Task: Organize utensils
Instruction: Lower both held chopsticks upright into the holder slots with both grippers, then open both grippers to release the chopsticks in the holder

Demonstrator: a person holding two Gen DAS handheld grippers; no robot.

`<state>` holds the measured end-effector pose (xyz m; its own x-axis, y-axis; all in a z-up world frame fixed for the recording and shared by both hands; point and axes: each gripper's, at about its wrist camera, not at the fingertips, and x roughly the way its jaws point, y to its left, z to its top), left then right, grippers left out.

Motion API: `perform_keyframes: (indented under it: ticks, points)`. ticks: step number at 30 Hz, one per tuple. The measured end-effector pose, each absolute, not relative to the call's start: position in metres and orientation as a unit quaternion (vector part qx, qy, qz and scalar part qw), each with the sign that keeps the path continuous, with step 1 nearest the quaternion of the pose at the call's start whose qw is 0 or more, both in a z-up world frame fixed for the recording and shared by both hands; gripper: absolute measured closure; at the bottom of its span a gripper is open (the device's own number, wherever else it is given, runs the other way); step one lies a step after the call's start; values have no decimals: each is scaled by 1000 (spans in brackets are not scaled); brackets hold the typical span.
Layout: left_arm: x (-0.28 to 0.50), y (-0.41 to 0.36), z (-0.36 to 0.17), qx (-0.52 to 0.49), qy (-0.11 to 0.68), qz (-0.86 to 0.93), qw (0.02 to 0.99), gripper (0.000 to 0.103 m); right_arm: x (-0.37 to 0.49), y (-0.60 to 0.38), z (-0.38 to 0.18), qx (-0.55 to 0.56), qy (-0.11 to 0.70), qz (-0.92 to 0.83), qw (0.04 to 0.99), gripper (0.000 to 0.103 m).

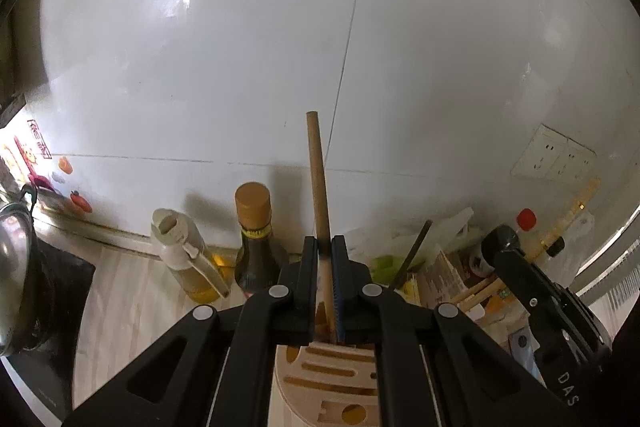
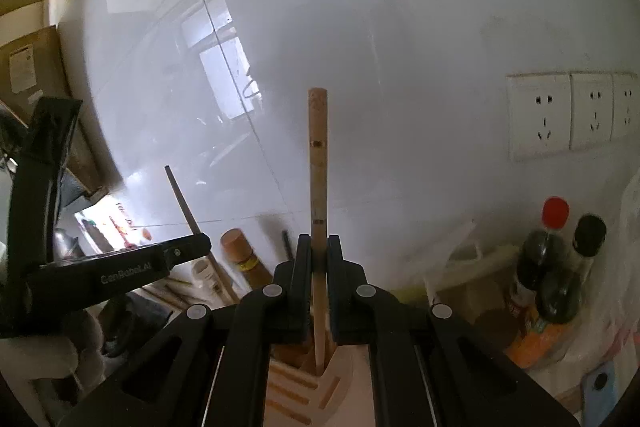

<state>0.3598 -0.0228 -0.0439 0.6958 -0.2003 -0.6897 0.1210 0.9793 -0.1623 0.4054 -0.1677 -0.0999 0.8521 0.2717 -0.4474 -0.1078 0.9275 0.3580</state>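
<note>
My left gripper [image 1: 324, 243] is shut on a brown wooden chopstick [image 1: 318, 179] that stands nearly upright. Its lower end reaches into the pale wooden utensil holder [image 1: 328, 375] with slots in its top. My right gripper [image 2: 319, 241] is shut on a lighter chopstick [image 2: 318, 155] with thin gold bands, whose lower end sits in an opening of the same holder [image 2: 348, 375]. Each gripper shows in the other's view: the right gripper [image 1: 502, 237] at right, the left gripper [image 2: 200, 243] at left. A dark thin stick [image 1: 412, 255] leans behind the holder.
A glossy white tiled wall [image 1: 240, 67] stands close behind. An oil bottle [image 1: 188, 255] and a dark bottle with a brown cap [image 1: 254, 239] stand left of the holder, a metal pot [image 1: 16, 267] farther left. Wall sockets [image 2: 560, 115], sauce bottles [image 2: 548, 267] and plastic bags [image 1: 400, 239] crowd the right.
</note>
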Motion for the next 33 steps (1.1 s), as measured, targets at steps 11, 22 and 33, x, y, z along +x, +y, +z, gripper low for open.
perform_keyframes:
  ticks: [11,22,33]
  points:
    - [386,-30,-32,-51,360,-99,926,99,402,-160,-81,134,207,68,967,96]
    - [395,-34,-53,-47,405,-117,906,97,429,-154,-95,115,267,78,954,96]
    - [357,-4,-5,-51,351,-61,933,9,414,-185,-75,182,291,85,935,49]
